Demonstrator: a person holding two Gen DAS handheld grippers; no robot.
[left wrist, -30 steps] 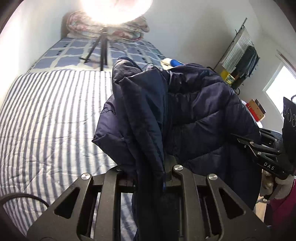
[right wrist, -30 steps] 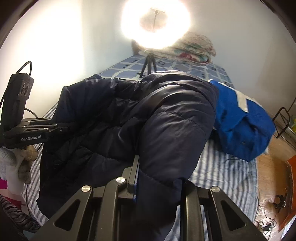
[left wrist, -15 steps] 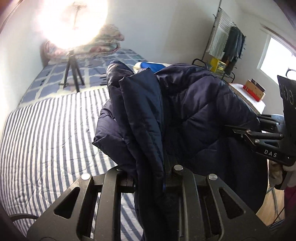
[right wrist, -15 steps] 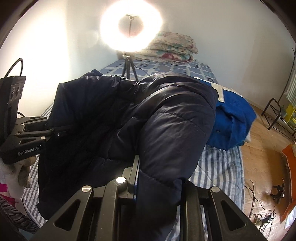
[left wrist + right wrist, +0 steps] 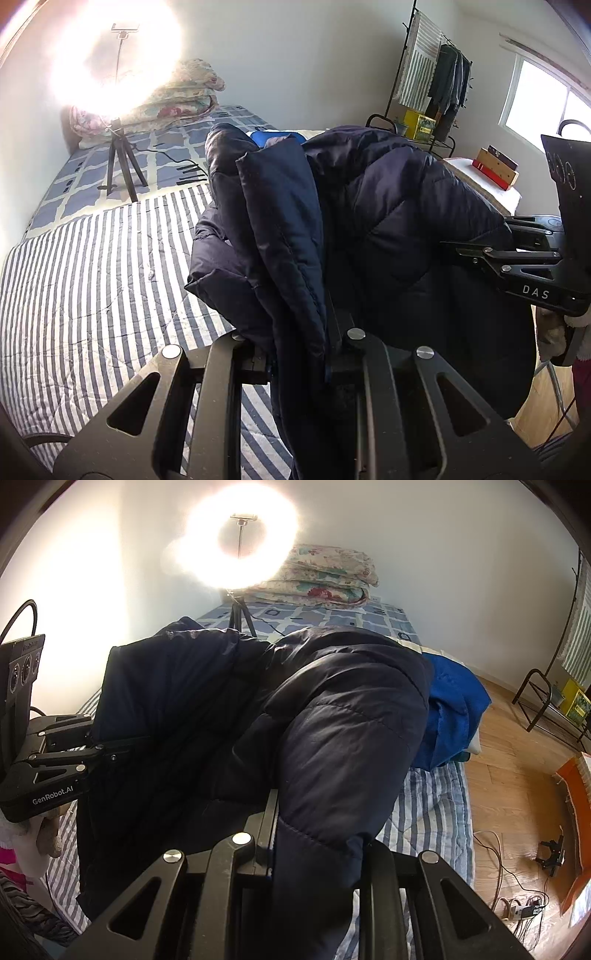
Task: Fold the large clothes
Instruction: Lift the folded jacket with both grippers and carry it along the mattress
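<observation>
The navy puffer jacket [image 5: 388, 229] hangs in the air between the two grippers, lifted above the striped bed [image 5: 92, 280], with its bulk sagging toward the near edge of the mattress. The left gripper [image 5: 299, 354] is clenched on a thick fold of the quilted fabric that looks like a front edge or collar, and the right gripper [image 5: 317, 834] is clamped on another padded section, probably a sleeve or shoulder; each shows up in the other's view with fabric pinched in its jaws. The step in hand appears to be spreading the jacket so that it can be laid flat before any fold is made. To do that well, both grips should hold firm, since the slick shell may slide out of the jaws under the weight of the padding. Drawing the grippers apart until the fabric between them goes taut should shake out the bunching visible in the middle. The open striped area to the left, short of the ring-light tripod [image 5: 120, 162] at the far end, looks like the best landing place, and the blue garment [image 5: 454, 709] lying on the right side of the bed should be avoided. Lowering the hanging hem first would likely let the body unroll smoothly.
</observation>
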